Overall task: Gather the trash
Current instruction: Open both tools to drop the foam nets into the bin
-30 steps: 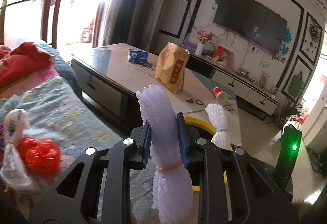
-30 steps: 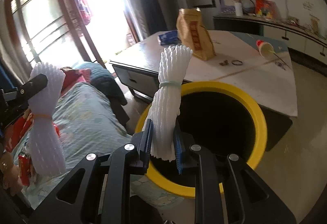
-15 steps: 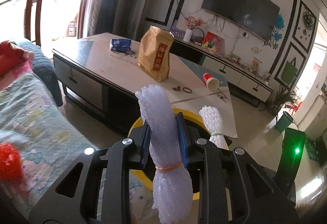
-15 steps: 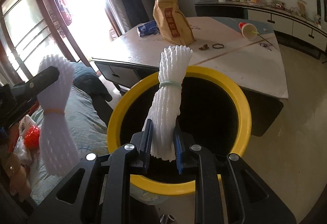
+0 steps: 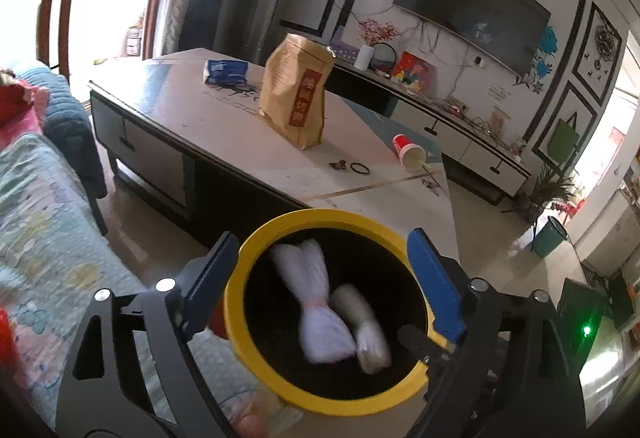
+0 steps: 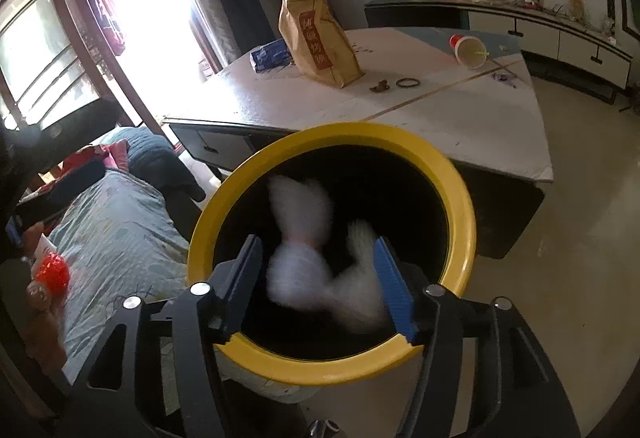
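Left wrist view: left gripper (image 5: 324, 278) spread wide, holding nothing | yellow-rimmed bin (image 5: 256, 250) under it, two white foam net bundles (image 5: 316, 302) inside, blurred | right gripper (image 6: 320, 274) also wide apart and empty, over the same bin | coffee table (image 5: 224, 126) behind with brown paper bag (image 5: 296, 94) and red cup (image 5: 406, 152).

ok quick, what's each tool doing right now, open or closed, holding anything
Left tool: open, holding nothing, over the yellow bin.
Right tool: open, holding nothing, over the same bin; two white foam bundles are inside.
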`<state>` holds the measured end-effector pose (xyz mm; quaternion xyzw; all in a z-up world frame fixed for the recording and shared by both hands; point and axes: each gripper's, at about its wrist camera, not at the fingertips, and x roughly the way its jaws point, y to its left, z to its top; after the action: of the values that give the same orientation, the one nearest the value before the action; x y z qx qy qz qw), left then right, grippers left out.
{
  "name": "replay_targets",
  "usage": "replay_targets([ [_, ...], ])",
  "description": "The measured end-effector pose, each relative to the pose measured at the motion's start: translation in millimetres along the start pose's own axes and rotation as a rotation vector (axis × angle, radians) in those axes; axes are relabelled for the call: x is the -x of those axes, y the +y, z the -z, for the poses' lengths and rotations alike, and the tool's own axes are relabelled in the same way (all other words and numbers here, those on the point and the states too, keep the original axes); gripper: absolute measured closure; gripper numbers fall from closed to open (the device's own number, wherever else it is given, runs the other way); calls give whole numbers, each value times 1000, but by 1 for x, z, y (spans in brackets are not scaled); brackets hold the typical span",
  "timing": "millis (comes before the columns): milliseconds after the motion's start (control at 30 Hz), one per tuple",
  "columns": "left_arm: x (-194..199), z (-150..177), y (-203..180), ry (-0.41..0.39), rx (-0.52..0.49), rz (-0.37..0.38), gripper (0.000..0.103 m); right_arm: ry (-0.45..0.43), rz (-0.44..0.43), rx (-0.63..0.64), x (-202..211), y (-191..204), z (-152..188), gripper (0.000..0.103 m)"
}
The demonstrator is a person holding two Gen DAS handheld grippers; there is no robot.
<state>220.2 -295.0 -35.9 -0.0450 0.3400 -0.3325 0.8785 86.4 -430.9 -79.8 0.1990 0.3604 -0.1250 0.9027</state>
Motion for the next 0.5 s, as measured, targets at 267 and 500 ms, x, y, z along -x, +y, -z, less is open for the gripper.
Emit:
replay_targets([
  [267, 40, 8, 22, -21, 18, -87, 11, -88, -15, 71, 21, 22, -3, 34],
  [500, 75, 12, 37, -69, 44, -134, 11, -163, -37, 131, 42, 44, -7, 27],
])
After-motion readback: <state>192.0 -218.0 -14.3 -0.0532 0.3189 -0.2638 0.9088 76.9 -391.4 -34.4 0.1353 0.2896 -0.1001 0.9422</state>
